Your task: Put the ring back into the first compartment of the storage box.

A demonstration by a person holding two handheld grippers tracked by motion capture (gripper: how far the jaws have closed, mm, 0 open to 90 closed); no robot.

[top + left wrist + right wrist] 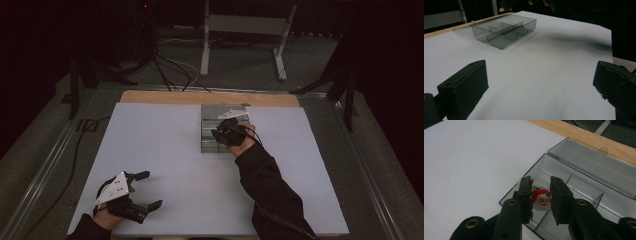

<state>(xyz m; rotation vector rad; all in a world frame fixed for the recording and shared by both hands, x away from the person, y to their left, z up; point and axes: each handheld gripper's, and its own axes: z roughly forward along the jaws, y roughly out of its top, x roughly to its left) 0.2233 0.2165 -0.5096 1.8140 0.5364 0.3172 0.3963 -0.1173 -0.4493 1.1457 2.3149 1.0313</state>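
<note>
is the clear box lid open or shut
Open: the clear box has its lid swung back flat toward the wooden edge, dividers exposed.

The room is dimly lit; the white table [165, 150] is softly illuminated, and near jaws are blurred.

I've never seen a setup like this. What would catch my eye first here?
Probably the little red-and-white Santa figure, clamped between the black jaws of the right gripper above a clear, divided plastic box with its lid open. That box sits toward the far middle of the white table. The left gripper rests at the near left corner, its jaws spread wide with nothing between them.
</note>
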